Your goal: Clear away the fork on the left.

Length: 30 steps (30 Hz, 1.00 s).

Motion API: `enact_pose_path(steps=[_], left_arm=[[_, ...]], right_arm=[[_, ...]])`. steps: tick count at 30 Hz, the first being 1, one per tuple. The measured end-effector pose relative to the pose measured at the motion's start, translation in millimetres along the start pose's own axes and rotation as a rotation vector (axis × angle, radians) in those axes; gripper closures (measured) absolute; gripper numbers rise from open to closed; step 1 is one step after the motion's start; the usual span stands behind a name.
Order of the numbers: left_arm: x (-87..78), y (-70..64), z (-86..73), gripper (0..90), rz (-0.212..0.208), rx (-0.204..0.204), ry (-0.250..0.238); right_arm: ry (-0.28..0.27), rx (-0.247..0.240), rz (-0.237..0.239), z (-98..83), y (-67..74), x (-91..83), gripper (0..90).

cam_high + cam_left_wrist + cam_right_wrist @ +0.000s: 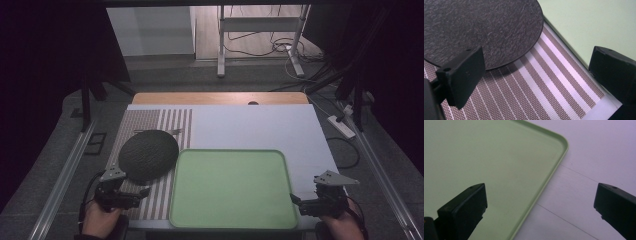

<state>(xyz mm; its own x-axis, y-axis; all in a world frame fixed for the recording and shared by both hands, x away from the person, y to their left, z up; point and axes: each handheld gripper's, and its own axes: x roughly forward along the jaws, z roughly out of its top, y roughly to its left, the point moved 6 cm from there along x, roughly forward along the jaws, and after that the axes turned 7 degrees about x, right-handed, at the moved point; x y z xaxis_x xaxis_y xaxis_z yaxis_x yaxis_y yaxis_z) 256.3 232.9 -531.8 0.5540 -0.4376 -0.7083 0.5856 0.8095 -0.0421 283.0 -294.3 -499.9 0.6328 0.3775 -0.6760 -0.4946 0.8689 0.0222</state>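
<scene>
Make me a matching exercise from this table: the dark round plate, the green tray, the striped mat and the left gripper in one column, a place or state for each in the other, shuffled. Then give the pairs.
Things:
1. dark round plate
2. green tray
3. striped mat
4. left gripper

Places or states:
A. jaws wide apart, nothing between them
B. lies flat under the plate, at the table's left
C. bare, in the middle near the front edge
D. rests on the mat, its rim beside the tray's left edge

Pairs: 1-D, 2-C, 3-B, 4-A
</scene>
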Motion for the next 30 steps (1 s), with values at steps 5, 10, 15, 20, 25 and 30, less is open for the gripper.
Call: enact_pose_path(steps=[5, 10, 15, 20, 25, 30], left_arm=[[-0.1, 1.3, -0.8, 1.4, -0.019, -0.016, 0.000], [-0.2, 2.1, -1.1, 1.3, -0.029, -0.026, -0.003], [-0.1, 1.5, -1.4, 1.3, -0.029, -0.023, 0.004], [1.2, 1.3, -1.3, 0.6, -0.029, -0.019, 0.019], [2.8, 0.1, -1.0, 0.0, -0.042, -0.009, 0.034], [3.8, -1.2, -0.4, 0.0, -0.050, 0.007, 0.046]], right_arm=[[0.004, -0.006, 0.003, 0.2, 0.7, 1.0, 0.0], [0.010, -0.010, 0.005, 0.2, 0.9, 1.4, 0.0], [0.011, -0.014, 0.010, 0.3, 1.8, 2.1, 0.0], [0.016, -0.023, 0.012, 0.1, 2.4, 2.2, 0.0], [0.020, -0.031, 0.013, -0.1, 3.2, 2.8, 0.0], [0.024, -0.035, 0.011, -0.3, 4.1, 3.3, 0.0]])
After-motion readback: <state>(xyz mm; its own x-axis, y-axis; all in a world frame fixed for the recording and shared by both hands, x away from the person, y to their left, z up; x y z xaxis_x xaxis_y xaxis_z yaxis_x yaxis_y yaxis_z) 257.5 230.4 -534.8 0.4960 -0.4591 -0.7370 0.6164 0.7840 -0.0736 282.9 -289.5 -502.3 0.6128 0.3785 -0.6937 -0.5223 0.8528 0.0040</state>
